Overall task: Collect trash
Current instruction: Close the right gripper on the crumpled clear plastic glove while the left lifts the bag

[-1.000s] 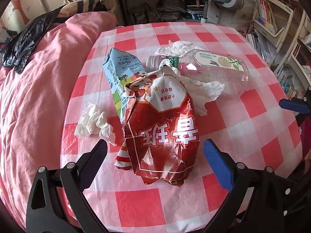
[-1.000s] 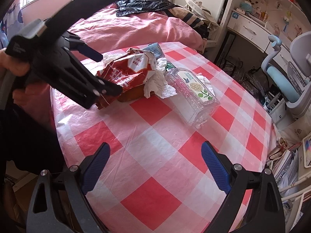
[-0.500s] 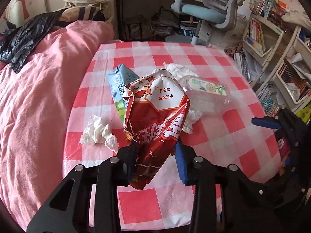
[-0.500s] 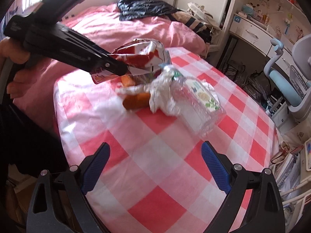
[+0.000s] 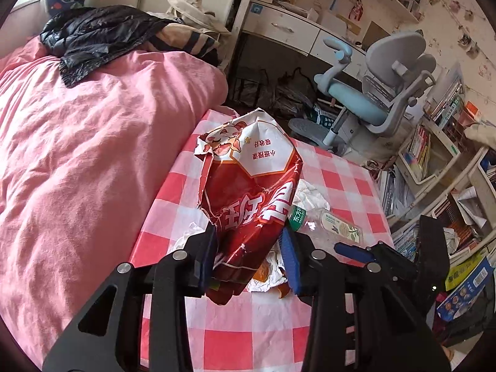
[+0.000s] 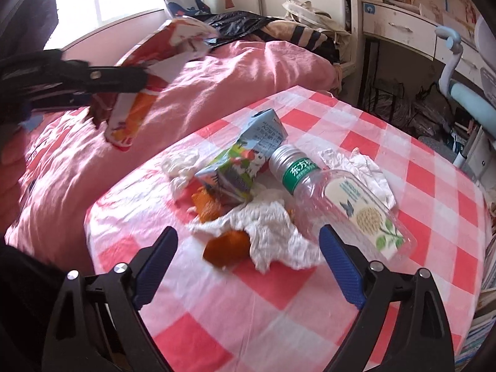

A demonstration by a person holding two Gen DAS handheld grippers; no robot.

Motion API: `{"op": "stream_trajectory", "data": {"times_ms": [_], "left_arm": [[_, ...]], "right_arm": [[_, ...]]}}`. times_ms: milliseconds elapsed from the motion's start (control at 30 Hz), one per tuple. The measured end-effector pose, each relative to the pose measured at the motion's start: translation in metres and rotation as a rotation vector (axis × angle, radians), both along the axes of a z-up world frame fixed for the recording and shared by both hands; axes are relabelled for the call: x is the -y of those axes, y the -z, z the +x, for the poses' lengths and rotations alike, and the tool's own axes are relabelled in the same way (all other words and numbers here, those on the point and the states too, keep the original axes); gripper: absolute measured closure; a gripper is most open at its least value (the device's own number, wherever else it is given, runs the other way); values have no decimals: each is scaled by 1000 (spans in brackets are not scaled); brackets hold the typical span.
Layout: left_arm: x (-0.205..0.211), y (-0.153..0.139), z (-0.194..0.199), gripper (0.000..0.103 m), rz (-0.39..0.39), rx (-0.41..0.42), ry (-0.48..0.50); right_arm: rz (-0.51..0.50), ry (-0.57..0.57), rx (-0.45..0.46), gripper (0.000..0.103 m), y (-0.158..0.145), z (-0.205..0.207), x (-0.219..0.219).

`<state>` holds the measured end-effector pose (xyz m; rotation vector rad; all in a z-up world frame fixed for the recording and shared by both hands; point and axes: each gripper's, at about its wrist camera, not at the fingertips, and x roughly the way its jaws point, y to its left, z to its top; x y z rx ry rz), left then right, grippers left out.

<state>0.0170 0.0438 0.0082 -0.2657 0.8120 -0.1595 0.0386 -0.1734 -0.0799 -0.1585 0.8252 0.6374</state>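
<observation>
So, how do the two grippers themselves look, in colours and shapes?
Both are alike: the left gripper and the right gripper have matte black angular frames with triangular cut-outs and silver screws. Their fingers carry blue textured pads. No cables or markings are visible.

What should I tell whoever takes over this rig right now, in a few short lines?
Left gripper: shut on the red snack bag, lifted clear of the table.
Right gripper: open, empty, hovering low over the crumpled tissue and orange peel.
On the table: milk carton, clear plastic bottle lying on its side, a second tissue wad and white wrapper paper.
Done: the bag is picked up.
Left: drop the bag wherever trash goes (no bin in view), then collect the rest.
</observation>
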Motion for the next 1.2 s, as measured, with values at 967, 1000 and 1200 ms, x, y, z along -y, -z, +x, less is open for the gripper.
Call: {"op": "stream_trajectory", "data": {"times_ms": [967,1000,1200], "left_arm": [[2,3,22,65,16,0,-5],[4,3,23,65,19,1,-2],[16,4,24,65,30,0,14]], "right_arm": [[76,-3,-3,87,-19,2,26],[77,-5,2,87,-21,0,27],[72,-3,35,87,-29,-7,42]]}}
